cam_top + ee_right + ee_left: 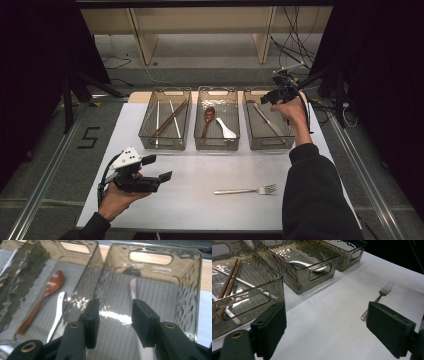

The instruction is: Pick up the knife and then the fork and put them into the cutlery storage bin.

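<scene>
A metal fork [245, 190] lies on the white table [200, 170] in front of three clear grey bins, tines to the right. My left gripper [159, 168] is held low at the front left, open and empty; in its own view [325, 315] the fork [384, 290] is beyond the right jaw. My right gripper [267, 97] hovers over the far end of the right bin [250, 142]. Its jaws [115, 307] are open, nothing between them, and a silver utensil [133, 287] lies on the bin floor below.
The left bin [150, 142] holds brown and white chopsticks [169, 119]. The middle bin [200, 145] has a brown wooden spoon [208, 117] and a white spoon [226, 129]. Cables and a wooden shelf sit beyond the table's far edge.
</scene>
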{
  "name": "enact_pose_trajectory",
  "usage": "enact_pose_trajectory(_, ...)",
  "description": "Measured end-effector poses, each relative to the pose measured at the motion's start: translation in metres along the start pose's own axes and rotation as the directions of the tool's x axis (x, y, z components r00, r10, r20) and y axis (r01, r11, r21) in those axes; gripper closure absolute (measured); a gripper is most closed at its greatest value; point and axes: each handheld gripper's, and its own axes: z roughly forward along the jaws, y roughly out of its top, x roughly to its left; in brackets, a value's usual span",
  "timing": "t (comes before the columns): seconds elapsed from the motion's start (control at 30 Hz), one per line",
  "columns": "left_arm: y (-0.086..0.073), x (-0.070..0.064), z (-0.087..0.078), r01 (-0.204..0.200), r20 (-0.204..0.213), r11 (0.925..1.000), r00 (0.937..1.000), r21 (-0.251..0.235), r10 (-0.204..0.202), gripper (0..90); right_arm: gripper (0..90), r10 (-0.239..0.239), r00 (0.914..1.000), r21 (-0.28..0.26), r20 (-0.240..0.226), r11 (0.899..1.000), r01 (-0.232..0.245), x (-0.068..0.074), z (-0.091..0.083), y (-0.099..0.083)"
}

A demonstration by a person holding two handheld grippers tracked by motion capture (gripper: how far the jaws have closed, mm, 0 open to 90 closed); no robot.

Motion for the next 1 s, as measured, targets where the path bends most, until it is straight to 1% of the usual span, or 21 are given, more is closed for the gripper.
enact_pose_trajectory(0.1, 0.000, 0.000, 0.000, -0.006, 0.000, 1.0000, 1.0000, 0.007, 0.006, 16.2, 55.0, -0.026, 0.9994, -0.010, -0.021, 1.000, 0.026, 0.004, -0.005, -0.002)
enact_pose_trajectory(0.17, 0.000, 0.001, 0.000, -0.001, -0.003, 1.0000, 1.0000, 0.005, 0.001, 16.2, 53.2, -0.054, 0.9978, -0.019, -0.037, 0.998, 0.054, 0.008, -0.009, -0.004)
enact_pose_trajectory(0.23, 0.000, 0.001, 0.000, -0.001, -0.003, 1.0000, 1.0000, 0.003, 0.001, 16.2, 50.7, -0.071, 0.9961, -0.026, -0.051, 0.997, 0.070, 0.013, -0.013, -0.006)
enact_pose_trajectory(0.37, 0.000, 0.001, 0.000, 0.001, -0.004, 1.0000, 1.0000, 0.002, -0.001, 16.1, 44.3, -0.119, 0.9889, -0.048, -0.089, 0.992, 0.115, 0.025, -0.022, -0.013)
enact_pose_trajectory(0.47, 0.000, 0.002, -0.002, 0.001, -0.005, 1.0000, 1.0000, -0.004, -0.001, 16.0, 41.2, -0.166, 0.9771, -0.072, -0.133, 0.985, 0.157, 0.036, -0.029, -0.024)
enact_pose_trajectory(0.57, 0.000, 0.002, -0.003, 0.007, -0.006, 0.9999, 1.0000, -0.010, -0.007, 16.0, 38.3, -0.219, 0.9611, -0.086, -0.168, 0.974, 0.207, 0.048, -0.036, -0.039)
enact_pose_trajectory(0.67, -0.001, 0.002, -0.003, 0.007, -0.008, 0.9999, 0.9999, -0.010, -0.007, 16.0, 36.2, -0.259, 0.9446, -0.099, -0.202, 0.965, 0.243, 0.057, -0.044, -0.055)
enact_pose_trajectory(0.73, -0.001, 0.003, -0.003, 0.008, -0.007, 0.9999, 0.9999, -0.009, -0.008, 15.9, 35.3, -0.278, 0.9349, -0.107, -0.221, 0.960, 0.260, 0.061, -0.049, -0.065)
enact_pose_trajectory(0.8, -0.001, 0.003, -0.003, 0.008, -0.008, 0.9999, 0.9999, -0.008, -0.008, 15.9, 34.0, -0.298, 0.9264, -0.106, -0.230, 0.954, 0.281, 0.065, -0.052, -0.075)
enact_pose_trajectory(0.93, 0.000, 0.002, -0.003, 0.011, -0.010, 0.9999, 0.9999, -0.011, -0.011, 15.9, 33.7, -0.325, 0.9115, -0.110, -0.252, 0.945, 0.307, 0.072, -0.056, -0.093)
enact_pose_trajectory(1.0, 0.000, 0.002, -0.003, 0.011, -0.011, 0.9999, 0.9999, -0.011, -0.011, 15.9, 33.3, -0.338, 0.9045, -0.100, -0.260, 0.941, 0.323, 0.075, -0.056, -0.103)
